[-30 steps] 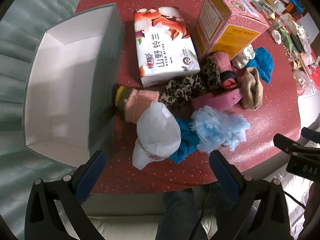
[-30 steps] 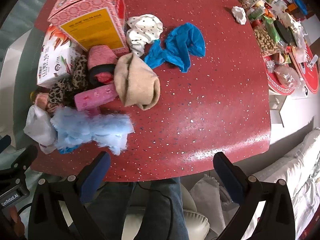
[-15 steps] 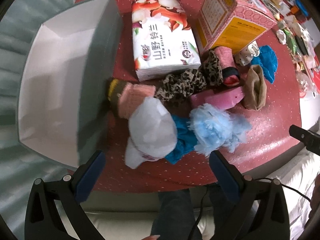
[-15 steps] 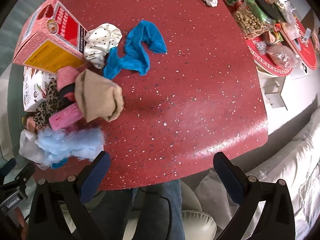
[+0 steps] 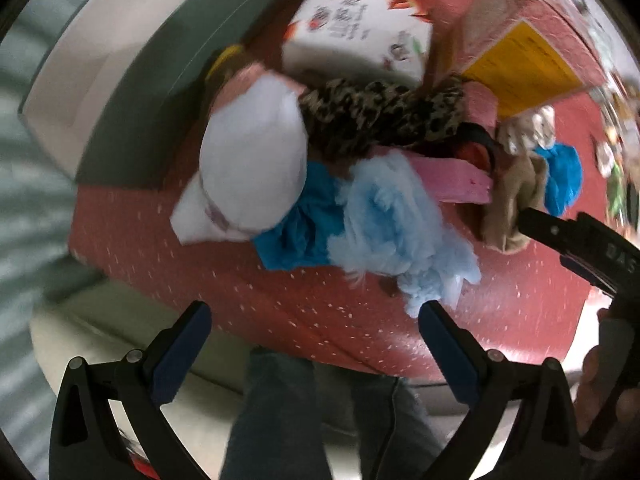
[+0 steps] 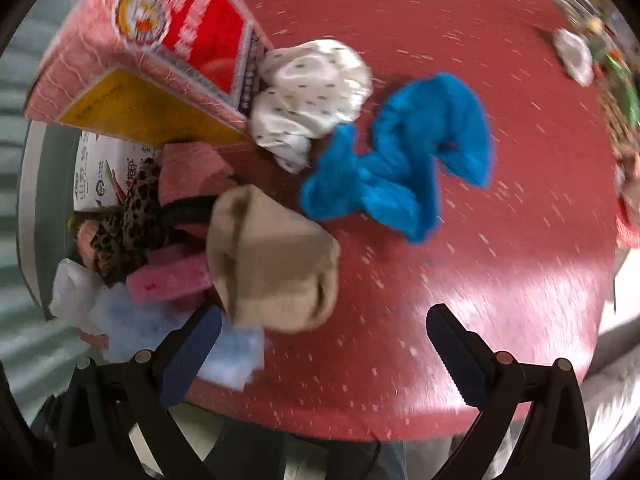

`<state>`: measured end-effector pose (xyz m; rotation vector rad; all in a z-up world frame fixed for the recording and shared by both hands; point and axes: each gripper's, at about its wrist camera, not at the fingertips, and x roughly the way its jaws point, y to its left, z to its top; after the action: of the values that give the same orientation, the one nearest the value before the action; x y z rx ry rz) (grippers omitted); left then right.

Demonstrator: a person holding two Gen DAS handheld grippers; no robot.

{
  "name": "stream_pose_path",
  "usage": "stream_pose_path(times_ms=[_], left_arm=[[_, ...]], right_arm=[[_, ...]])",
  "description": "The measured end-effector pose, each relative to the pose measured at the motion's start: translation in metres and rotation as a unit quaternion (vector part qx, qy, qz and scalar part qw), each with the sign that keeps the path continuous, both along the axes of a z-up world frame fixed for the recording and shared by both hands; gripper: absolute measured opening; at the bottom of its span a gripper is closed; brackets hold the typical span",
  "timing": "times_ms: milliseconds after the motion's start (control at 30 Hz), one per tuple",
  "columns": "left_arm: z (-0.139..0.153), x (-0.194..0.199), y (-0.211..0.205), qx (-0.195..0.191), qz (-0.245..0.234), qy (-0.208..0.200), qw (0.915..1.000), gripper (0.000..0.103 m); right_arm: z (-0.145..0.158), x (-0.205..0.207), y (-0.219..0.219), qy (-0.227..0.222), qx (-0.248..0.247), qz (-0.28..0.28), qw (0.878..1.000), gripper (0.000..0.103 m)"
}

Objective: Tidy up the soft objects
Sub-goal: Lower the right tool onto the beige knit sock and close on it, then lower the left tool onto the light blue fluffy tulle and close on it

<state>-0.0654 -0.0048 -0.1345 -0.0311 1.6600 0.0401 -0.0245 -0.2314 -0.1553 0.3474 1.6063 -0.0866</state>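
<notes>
A heap of soft things lies on the red table (image 5: 280, 300). In the left wrist view I see a white cap (image 5: 252, 160), a light blue fluffy piece (image 5: 396, 220), a bright blue cloth (image 5: 304, 220), a leopard-print cloth (image 5: 372, 116), a pink sponge (image 5: 452, 178) and a beige sock (image 5: 516, 196). My left gripper (image 5: 316, 344) is open and empty at the table's near edge. My right gripper (image 6: 324, 344) is open and empty, just short of the beige sock (image 6: 272, 264). A blue cloth (image 6: 404, 160) and a dotted white cloth (image 6: 308, 92) lie farther back.
An open white box (image 5: 120, 52) stands left of the heap. A tissue pack (image 5: 360, 28) and a pink carton (image 6: 152, 48) stand behind it. Snack packets (image 6: 616, 92) crowd the far right edge. The other gripper's body (image 5: 584, 240) shows at right.
Both grippers have moved down and in toward the heap; the right one now hangs over the table edge near the beige sock. Both views are motion-blurred. Nothing was grasped.
</notes>
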Motion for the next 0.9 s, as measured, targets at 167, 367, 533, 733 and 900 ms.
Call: stream_pose_path(times_ms=[167,367,533,733,900], left_arm=[[-0.020,-0.019,0.004,0.014,0.053,0.012,0.9984,0.103],[-0.043,-0.026,0.003,-0.001,0.078,0.023,0.9967,0.101],[-0.047,-0.028,-0.019,-0.005,0.081,0.020,0.9965,0.097],[-0.062,-0.009,-0.028,-0.003,0.137,0.017,0.9904,0.092],[-0.063,-0.005,-0.011,-0.041,0.204,0.024,0.9778,0.085]], right_arm=[[-0.021,0.016,0.016,-0.007,0.025,0.036,0.999,0.095],[-0.037,0.018,0.011,0.009,0.083,0.032,0.996,0.031],[-0.030,0.005,-0.006,-0.004,0.088,0.029,0.996,0.030],[-0.023,-0.011,-0.039,0.003,0.083,0.013,0.996,0.030],[-0.018,-0.024,-0.051,0.008,0.084,0.010,0.996,0.030]])
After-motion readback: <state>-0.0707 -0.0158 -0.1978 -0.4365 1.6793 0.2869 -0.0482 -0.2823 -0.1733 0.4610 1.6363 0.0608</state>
